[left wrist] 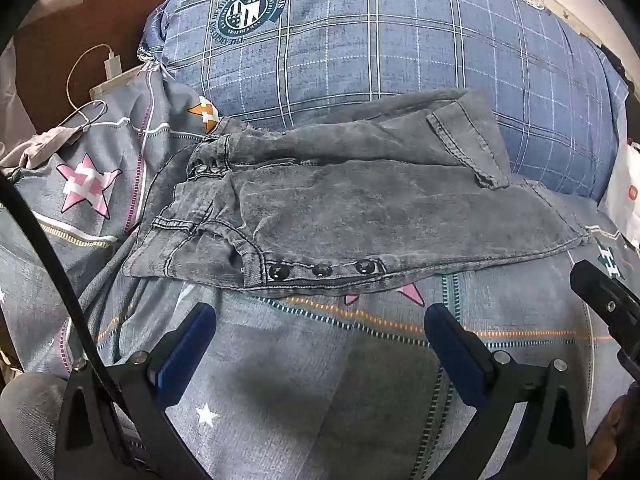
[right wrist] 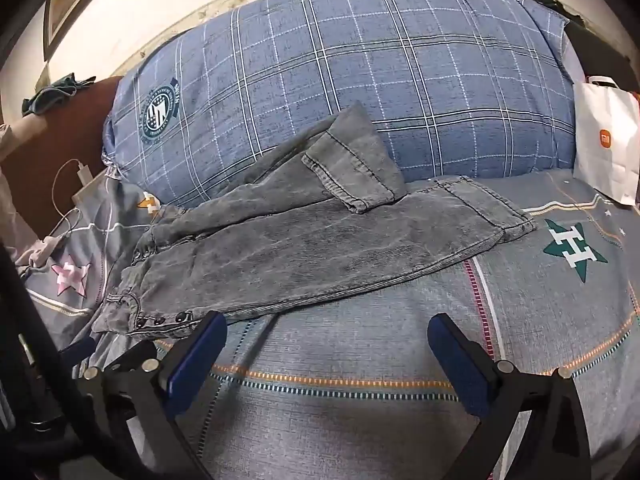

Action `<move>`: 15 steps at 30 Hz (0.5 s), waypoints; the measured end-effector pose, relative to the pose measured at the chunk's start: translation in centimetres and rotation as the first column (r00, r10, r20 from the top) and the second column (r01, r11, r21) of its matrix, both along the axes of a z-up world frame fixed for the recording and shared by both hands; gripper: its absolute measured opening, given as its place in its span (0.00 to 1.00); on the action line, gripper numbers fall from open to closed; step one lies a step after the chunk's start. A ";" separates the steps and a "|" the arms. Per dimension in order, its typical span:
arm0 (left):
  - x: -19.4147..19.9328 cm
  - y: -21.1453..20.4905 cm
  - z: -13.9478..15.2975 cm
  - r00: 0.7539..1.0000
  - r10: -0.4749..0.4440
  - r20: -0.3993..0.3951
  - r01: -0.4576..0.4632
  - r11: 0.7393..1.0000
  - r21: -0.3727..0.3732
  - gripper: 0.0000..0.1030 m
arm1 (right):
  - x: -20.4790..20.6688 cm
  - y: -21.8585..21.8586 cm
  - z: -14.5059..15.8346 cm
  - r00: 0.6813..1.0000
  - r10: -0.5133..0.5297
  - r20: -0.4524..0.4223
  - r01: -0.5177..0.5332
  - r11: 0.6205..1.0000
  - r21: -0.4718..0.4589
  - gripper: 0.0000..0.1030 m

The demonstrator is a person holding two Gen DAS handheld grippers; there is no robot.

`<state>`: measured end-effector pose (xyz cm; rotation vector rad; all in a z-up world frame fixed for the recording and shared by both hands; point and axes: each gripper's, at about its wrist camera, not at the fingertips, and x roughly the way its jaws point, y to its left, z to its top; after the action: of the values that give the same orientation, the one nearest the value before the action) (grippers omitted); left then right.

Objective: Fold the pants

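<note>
Grey washed-denim pants (left wrist: 360, 208) lie on the bed, waistband with dark buttons to the left, legs running right; one leg's hem rests up against the pillow. They also show in the right wrist view (right wrist: 320, 248). My left gripper (left wrist: 320, 324) is open and empty, just in front of the buttoned waistband edge, not touching it. My right gripper (right wrist: 328, 336) is open and empty, in front of the pants' near edge. The right gripper's body (left wrist: 608, 304) shows at the right edge of the left wrist view.
A large blue plaid pillow (right wrist: 360, 80) lies behind the pants. The grey star-patterned bedsheet (right wrist: 360, 360) covers the bed. A white paper bag (right wrist: 604, 140) stands at the right. A charger and cable (left wrist: 108, 68) lie at the left, by a brown headboard (left wrist: 48, 40).
</note>
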<state>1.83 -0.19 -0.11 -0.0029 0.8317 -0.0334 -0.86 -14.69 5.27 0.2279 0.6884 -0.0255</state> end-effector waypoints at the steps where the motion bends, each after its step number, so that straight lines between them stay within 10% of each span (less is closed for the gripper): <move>1: 0.0 0.0 0.1 1.000 0.001 0.006 -0.001 1.000 0.000 1.00 | 0.0 0.0 0.3 1.000 0.003 0.007 -0.003 1.000 0.009 0.99; 15: -0.5 -0.1 0.7 0.999 0.010 0.043 -0.011 1.000 0.027 1.00 | -0.4 -1.2 -0.3 1.000 -0.020 0.007 0.020 0.999 0.037 0.99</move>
<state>1.35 -0.34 0.55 0.0190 0.7891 -0.0121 -1.31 -15.91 5.00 0.2701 0.6798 -0.0309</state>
